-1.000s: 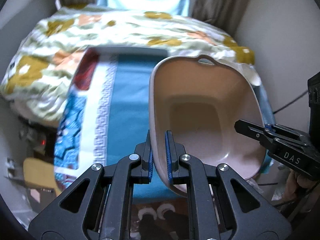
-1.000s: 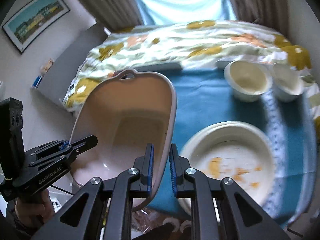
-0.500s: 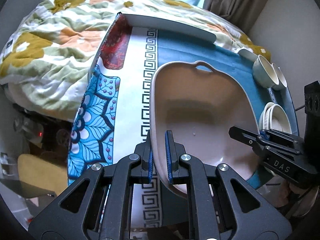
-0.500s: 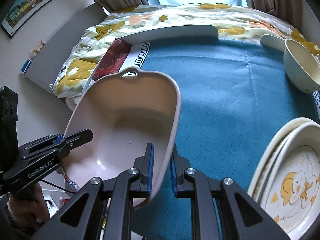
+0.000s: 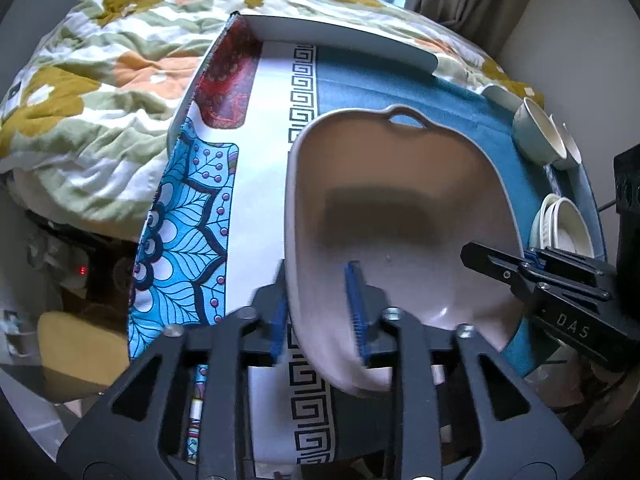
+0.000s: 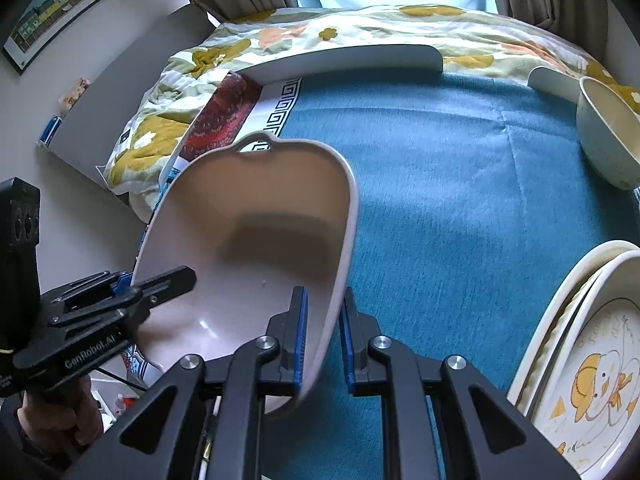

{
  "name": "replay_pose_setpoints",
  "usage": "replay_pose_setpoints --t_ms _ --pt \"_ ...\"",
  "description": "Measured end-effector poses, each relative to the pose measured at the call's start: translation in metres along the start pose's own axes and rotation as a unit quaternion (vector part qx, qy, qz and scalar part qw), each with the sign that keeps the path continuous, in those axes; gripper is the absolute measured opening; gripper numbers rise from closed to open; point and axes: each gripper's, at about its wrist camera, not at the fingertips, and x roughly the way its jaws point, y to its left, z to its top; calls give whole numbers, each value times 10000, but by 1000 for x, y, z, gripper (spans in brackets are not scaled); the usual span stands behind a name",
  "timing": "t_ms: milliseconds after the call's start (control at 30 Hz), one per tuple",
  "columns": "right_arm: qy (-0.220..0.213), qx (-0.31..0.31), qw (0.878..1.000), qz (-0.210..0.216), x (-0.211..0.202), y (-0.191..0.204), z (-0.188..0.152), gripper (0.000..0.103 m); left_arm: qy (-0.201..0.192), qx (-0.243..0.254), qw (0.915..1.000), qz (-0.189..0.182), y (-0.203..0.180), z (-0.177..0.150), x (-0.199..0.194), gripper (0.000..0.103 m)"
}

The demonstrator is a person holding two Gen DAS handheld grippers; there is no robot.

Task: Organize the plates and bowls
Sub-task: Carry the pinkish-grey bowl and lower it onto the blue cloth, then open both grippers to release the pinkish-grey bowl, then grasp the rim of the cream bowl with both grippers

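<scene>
A pale pink oval dish (image 5: 400,208) with a loop handle rests low over the blue tablecloth (image 6: 460,180), tilted toward its left side. My left gripper (image 5: 318,316) straddles its left rim; the jaws are opening, and the inner pad stands clear of the wall. My right gripper (image 6: 323,340) is shut on the dish (image 6: 260,248) at its right rim, blue pads pressing both faces. Each gripper shows in the other's view: the right gripper (image 5: 500,260) and the left gripper (image 6: 156,280).
Two cream bowls (image 5: 536,140) lie at the far right; one bowl (image 6: 608,136) shows on its side. Stacked plates (image 6: 592,360), the top one with a duck print, sit at the near right. A patterned mat (image 5: 264,184) covers the table's left part. A floral quilt (image 5: 100,80) lies beyond.
Both grippers came down with the dish onto the table and then stayed still. The left jaws have spread apart from the rim; the right jaws stay clamped.
</scene>
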Motion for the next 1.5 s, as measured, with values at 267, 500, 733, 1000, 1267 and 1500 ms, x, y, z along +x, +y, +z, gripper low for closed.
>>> replay_pose_setpoints --t_ms 267,500,733,1000,1267,1500 --pt "-116 118 9999 30 -6 -3 0 32 -200 111 9993 293 -4 -1 -13 55" --pt "-386 259 9989 -8 -54 -8 -11 32 -363 6 9983 459 -9 -12 -56 55" --pt "-1092 483 9922 -352 -158 -40 -23 46 -994 248 9947 28 -65 -14 -124 59" --pt "-1582 690 9825 -696 -225 -109 -6 98 -1416 429 9881 -425 -151 24 -139 103" --pt "-1280 984 9862 -359 -233 -208 31 102 -1168 265 9906 -660 -237 87 -89 103" --pt "-425 1316 9902 194 -162 -283 69 90 -332 247 9966 -710 -290 149 16 84"
